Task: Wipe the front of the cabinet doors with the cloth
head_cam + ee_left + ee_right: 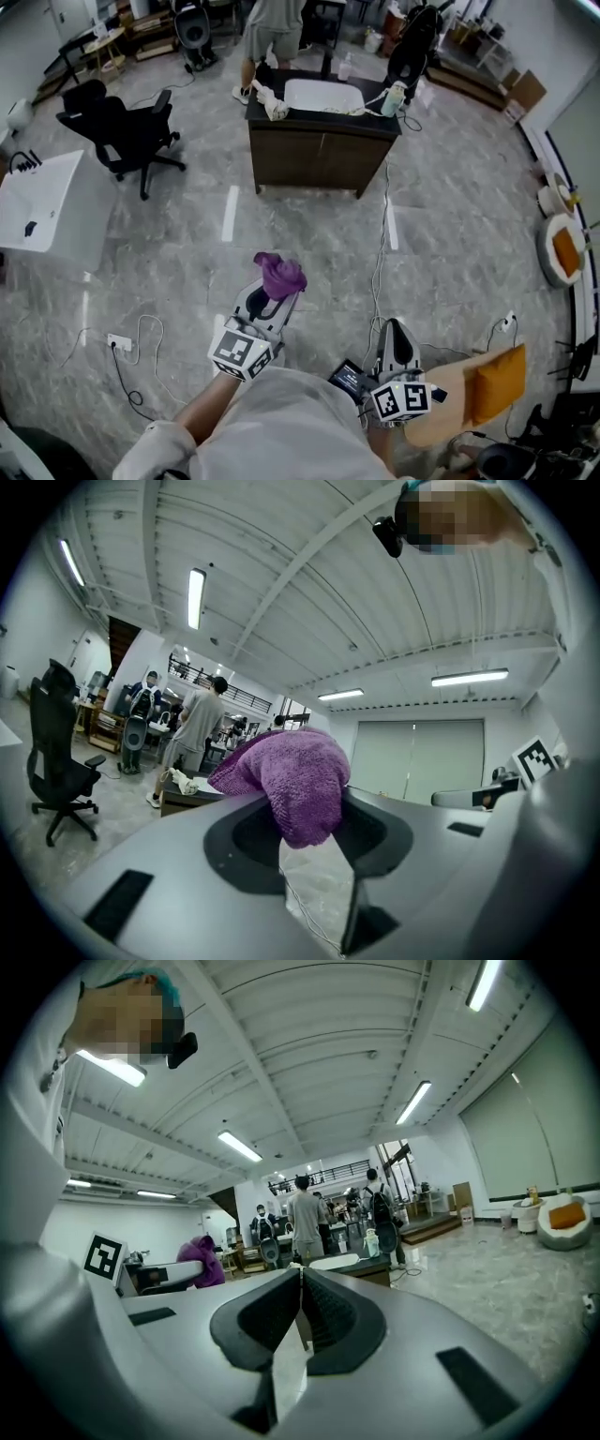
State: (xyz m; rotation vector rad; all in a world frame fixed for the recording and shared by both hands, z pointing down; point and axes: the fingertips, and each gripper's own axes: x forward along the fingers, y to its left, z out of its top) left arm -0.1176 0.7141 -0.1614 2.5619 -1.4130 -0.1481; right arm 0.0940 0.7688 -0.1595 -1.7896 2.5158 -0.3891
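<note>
A dark wooden cabinet (319, 157) with a white sink on top stands well ahead of me across the marble floor. Its two front doors face me. My left gripper (278, 291) is shut on a bunched purple cloth (279, 274), which bulges over the jaw tips in the left gripper view, cloth (292, 785). The cloth also shows at the left of the right gripper view (202, 1260). My right gripper (396, 330) hangs low at my right, jaws pressed together with nothing between them (300, 1274). Both grippers are far from the cabinet (361, 1269).
A black office chair (122, 131) stands at the left beside a white table (42, 202). A cable (380, 253) runs along the floor from the cabinet toward me. A person (272, 37) stands behind the cabinet. An orange cushion (495, 382) lies at my right.
</note>
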